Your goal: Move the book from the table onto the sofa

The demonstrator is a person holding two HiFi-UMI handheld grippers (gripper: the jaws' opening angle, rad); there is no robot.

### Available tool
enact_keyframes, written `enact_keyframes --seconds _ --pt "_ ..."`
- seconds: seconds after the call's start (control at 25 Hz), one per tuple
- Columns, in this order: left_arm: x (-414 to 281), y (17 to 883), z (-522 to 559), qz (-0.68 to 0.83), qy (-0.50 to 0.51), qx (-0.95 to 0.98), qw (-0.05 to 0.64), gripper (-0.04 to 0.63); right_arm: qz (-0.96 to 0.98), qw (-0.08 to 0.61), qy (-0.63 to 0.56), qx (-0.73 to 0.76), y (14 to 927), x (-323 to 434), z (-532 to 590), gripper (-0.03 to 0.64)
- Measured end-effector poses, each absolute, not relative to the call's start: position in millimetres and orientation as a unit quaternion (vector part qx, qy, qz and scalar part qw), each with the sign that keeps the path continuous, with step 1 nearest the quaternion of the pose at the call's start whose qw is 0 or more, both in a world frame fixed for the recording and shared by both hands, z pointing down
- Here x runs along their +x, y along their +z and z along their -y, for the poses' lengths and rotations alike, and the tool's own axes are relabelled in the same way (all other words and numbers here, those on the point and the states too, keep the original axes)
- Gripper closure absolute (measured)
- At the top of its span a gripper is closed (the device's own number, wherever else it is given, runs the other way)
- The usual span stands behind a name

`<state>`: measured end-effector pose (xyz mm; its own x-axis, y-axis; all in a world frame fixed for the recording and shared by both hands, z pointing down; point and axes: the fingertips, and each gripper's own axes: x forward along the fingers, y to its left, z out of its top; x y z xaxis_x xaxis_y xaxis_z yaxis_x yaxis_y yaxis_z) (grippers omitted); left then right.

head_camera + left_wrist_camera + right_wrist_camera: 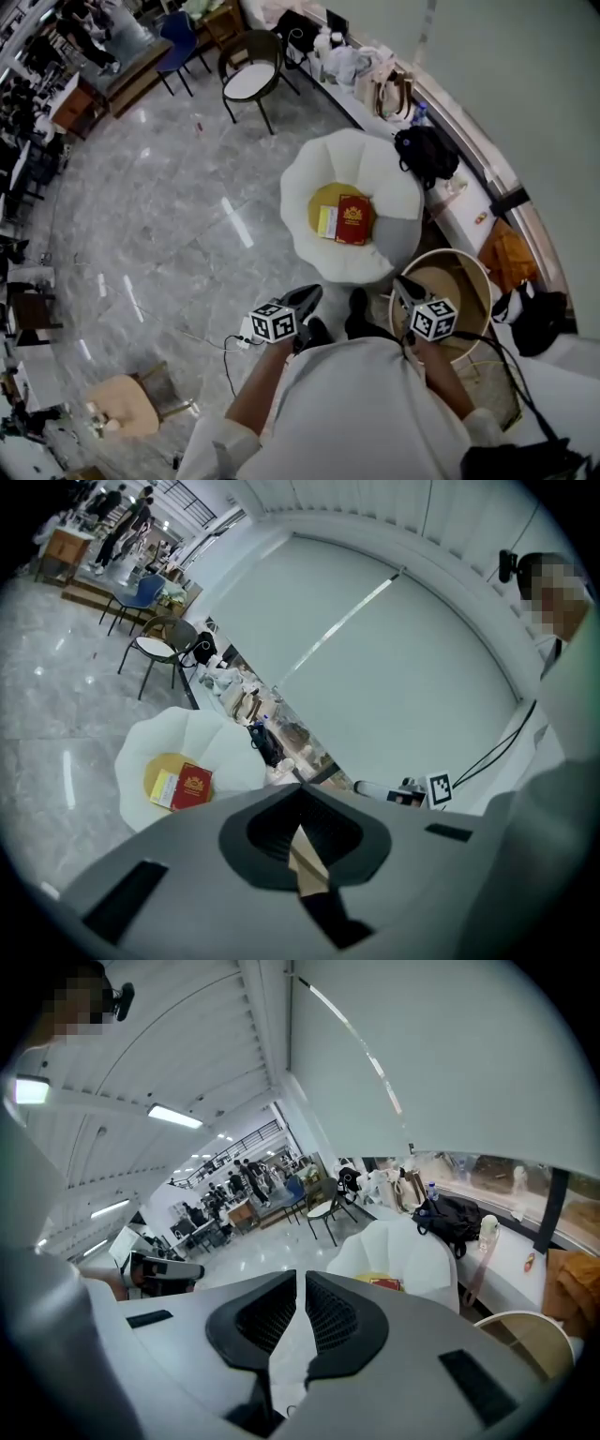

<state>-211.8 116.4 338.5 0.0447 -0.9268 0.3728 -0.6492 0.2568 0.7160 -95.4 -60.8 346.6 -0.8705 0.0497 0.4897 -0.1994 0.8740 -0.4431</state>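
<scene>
The red book (354,219) lies on a yellow cushion (323,199) in the seat of the white sofa chair (375,169), next to a thin yellow-and-white book (327,221). It shows in the left gripper view too, red book (191,787) on the sofa (159,738), and in the right gripper view only as a strip of book (386,1284). My left gripper (309,298) (302,803) is shut and holds nothing, up near my body, short of the sofa. The right gripper (405,286) (302,1288) is shut and bare as well, over the round table's rim (469,267).
A black bag (427,150) sits on the window ledge behind the sofa, with more bags further along. A dark-framed chair (251,80) stands on the marble floor beyond. A small wooden stool (122,403) is at my lower left. Another black bag (539,319) lies right of the table.
</scene>
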Motion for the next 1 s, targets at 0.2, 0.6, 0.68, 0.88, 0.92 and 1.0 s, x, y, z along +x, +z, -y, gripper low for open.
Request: enact_keyframes --seconds 0.2,0.6,0.68,0.88,0.92,1.0 --pt "-204 315 -149 0.643 -0.211 0.611 0.41 0.594 0.941 0.229 0.241 0.059 325 -81 15 0.565" --pt "-177 319 -174 0.602 -0.141 0.675 0.403 0.594 0.942 0.192 0.247 0.123 307 -45 -25 0.565" --pt "-170 320 -174 0.601 -0.123 0.682 0.399 0.594 0.943 0.189 0.244 0.125 306 -38 -28 0.565" --pt "-166 313 -175 0.61 -0.106 0.683 0.387 0.594 0.944 0.187 0.242 0.125 303 -29 -25 0.566" --pt "-167 312 -175 0.614 -0.106 0.681 0.385 0.594 0.944 0.185 0.243 0.125 302 -29 -22 0.566" --pt "-171 308 -174 0.623 -0.108 0.674 0.381 0.594 0.945 0.184 0.242 0.121 299 -29 -16 0.566"
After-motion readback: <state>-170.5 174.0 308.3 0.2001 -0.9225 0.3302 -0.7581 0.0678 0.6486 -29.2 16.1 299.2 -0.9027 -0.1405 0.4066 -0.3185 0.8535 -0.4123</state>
